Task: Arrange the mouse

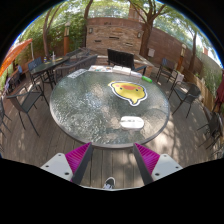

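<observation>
Chairs (30, 95): we see them left of the round surface (80, 110).
Mouse pad (128, 93): yellow, past mid-surface.
Mouse (131, 121): white, on the glass nearer us than the pad, ahead and slightly right of our hand-held gripper (113, 160), well beyond it.
Long axis: lies across our view; its pointing end we cannot tell.
Fingers: spread wide, holding nothing.

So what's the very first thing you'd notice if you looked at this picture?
Probably the bright yellow mat lying on the round glass table, well beyond the gripper. Nearer to the open fingers, a small white mouse sits on the table's near side. Dark chairs ring the table on a wooden deck, with trees and a brick fireplace behind.
</observation>
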The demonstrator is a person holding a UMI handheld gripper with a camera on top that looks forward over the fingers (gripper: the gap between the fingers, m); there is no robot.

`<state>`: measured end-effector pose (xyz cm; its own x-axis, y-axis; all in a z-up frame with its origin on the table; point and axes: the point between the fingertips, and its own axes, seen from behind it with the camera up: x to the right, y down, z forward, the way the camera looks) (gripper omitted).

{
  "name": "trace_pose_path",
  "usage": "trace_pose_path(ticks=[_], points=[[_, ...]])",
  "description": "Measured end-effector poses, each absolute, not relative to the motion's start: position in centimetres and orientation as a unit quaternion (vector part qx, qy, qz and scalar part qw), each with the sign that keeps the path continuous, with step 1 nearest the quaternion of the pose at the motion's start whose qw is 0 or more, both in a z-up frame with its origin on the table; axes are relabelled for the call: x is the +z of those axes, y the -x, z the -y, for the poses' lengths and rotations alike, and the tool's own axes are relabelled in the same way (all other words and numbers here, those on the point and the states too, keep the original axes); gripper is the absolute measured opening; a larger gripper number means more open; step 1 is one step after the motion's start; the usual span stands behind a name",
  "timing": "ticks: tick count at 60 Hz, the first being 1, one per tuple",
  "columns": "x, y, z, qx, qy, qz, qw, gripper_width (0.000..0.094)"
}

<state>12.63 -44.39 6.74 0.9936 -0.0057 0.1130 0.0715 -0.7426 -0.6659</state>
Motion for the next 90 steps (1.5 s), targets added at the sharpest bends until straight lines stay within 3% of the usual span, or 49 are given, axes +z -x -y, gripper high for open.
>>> trace_pose_path(ticks=[13,27,55,60,65,82,90], points=[[2.3,-21.7,38.8,-0.076,0.924,0.019,0.375,0.0860],[-0.4,-24.0,33.9,-0.050,0.921,0.051,0.383,0.0868],[-1.3,-26.1,26.0,-0.035,0.913,0.054,0.402,0.0849],[-1.6,-25.7,25.3,-0.023,0.915,0.052,0.400,0.0775],[-2.1,-24.7,25.4,0.003,0.919,0.041,0.393,0.0592],[-1.9,-24.5,26.0,-0.020,0.929,0.031,0.368,0.0410],[1.3,-24.7,26.3,-0.037,0.922,0.011,0.385,0.0379]])
